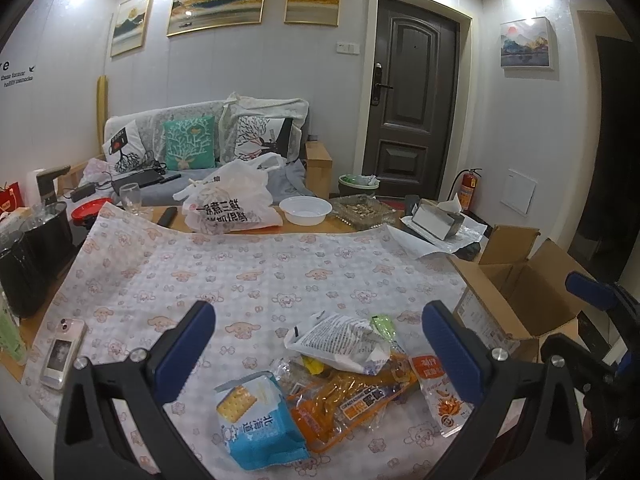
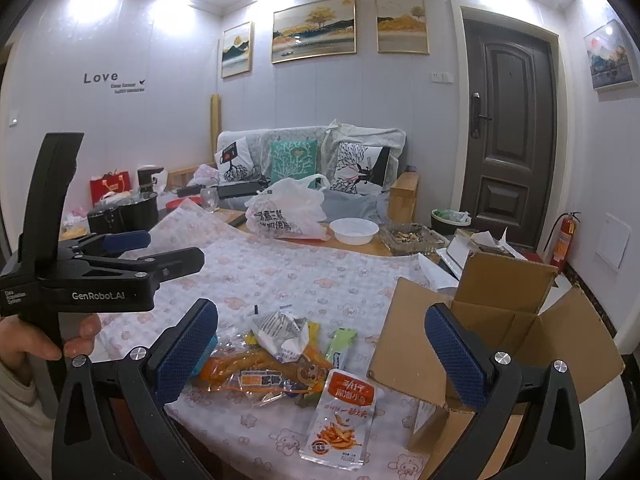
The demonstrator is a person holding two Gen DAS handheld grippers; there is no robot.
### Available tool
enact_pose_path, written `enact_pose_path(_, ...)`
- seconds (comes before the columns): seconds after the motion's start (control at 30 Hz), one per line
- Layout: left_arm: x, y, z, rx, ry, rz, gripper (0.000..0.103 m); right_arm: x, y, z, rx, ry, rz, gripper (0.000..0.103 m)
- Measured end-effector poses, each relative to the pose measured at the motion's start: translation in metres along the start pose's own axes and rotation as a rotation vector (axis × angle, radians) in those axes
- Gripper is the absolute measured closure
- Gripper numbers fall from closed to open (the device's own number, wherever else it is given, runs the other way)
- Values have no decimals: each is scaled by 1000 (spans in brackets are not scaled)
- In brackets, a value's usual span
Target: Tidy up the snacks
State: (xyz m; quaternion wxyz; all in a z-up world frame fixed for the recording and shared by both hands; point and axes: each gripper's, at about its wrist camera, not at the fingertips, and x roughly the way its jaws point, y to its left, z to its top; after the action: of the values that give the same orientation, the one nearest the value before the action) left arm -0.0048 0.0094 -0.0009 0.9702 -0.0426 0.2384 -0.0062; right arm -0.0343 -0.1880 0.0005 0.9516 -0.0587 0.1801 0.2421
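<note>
A small heap of snack packets is lying near the front edge of a table covered with a pink cartoon-print cloth (image 1: 248, 272), within reach of both handheld grippers. The left gripper (image 1: 320, 344) is hovering over the heap with its jaws spread wide and nothing between them; the right gripper (image 2: 320, 344) is doing the same, jaws wide and empty. An open cardboard box (image 2: 500, 320) is sitting at the table's right edge, flaps up, probably waiting to receive the snacks. A blue cracker packet (image 1: 256, 420) is lying at the left of the heap, a long orange packet (image 2: 260, 372) in the middle, and a red-and-white pouch (image 2: 344, 416) nearest the box. A crumpled white wrapper (image 1: 344, 340) is covering whatever lies beneath it, and the box's inside is hidden from both cameras. A person's hand (image 2: 44, 340) is gripping the left gripper's handle.
</note>
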Motion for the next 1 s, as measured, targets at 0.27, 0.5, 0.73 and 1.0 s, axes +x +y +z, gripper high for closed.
enact_pose_path(0.27,-6,-3,-3,8,-8,-10,1,-4,-3,-5,19,11,-17,0)
enact_pose_path(0.5,-8,-5,-4,12,-9,-20,1,-5,-6,-5,29,21,-35,0)
enact_pose_path(0.73,-7,-6,-4,14,-2,-21,1,-5,-6,-5,31,26,-30,0)
enact_pose_path(1.0,-8,-5,-4,15,-2,-30,1,-3,-5,-5,32,31,-29,0)
